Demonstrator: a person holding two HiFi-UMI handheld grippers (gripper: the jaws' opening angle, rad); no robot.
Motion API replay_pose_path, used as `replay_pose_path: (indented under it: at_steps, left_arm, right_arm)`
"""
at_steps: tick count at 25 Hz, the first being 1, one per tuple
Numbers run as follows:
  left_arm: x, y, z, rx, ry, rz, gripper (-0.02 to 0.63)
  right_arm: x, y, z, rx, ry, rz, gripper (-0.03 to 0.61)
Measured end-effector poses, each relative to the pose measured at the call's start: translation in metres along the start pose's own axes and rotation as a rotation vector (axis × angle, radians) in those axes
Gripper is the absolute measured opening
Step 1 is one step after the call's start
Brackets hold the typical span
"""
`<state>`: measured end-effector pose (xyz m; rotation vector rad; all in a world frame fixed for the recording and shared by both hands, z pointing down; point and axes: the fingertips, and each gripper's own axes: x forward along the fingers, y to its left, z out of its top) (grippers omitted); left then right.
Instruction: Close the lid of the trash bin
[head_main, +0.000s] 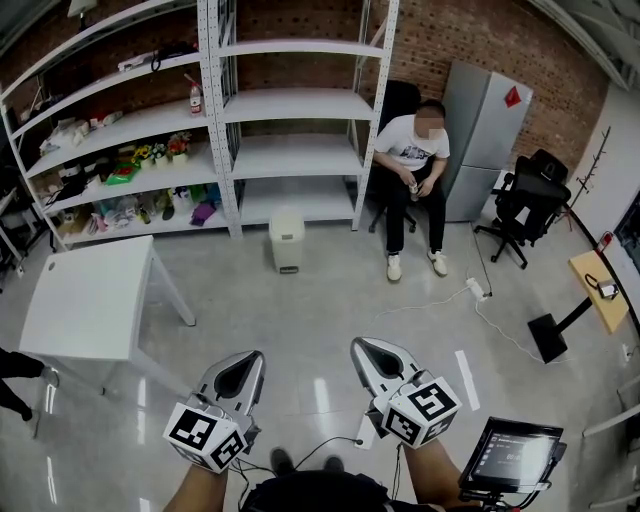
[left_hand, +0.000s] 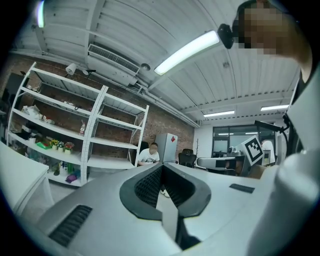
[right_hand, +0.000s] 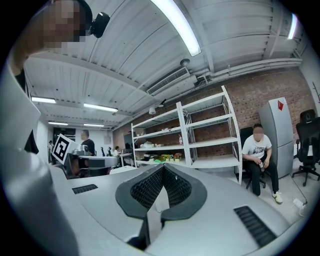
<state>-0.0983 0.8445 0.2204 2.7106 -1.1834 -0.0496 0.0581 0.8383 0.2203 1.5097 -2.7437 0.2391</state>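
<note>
The trash bin (head_main: 286, 240) is a small cream bin on the floor in front of the white shelves, far ahead of me. At this distance its lid looks flat on top. My left gripper (head_main: 254, 358) and right gripper (head_main: 360, 347) are held side by side low in the head view, well short of the bin. Both are shut with nothing between the jaws. The left gripper (left_hand: 161, 167) shows its ribbed pads meeting at the tip in its own view, and so does the right gripper (right_hand: 163, 168). Neither gripper view shows the bin.
A white table (head_main: 90, 300) stands at the left. A person sits on a chair (head_main: 415, 170) right of the bin, beside a grey cabinet (head_main: 485, 130). An office chair (head_main: 525, 205), a power strip with cable (head_main: 478, 291) and a screen (head_main: 510, 455) lie to the right.
</note>
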Motion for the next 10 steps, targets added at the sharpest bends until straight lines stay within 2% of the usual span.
replay_pose_path:
  at_steps: [10]
  left_arm:
    - [-0.0002, -0.0098, 0.0054, 0.005, -0.005, 0.025, -0.012]
  right_arm:
    - [-0.0034, -0.0043, 0.0072, -0.007, -0.003, 0.018, 0.006]
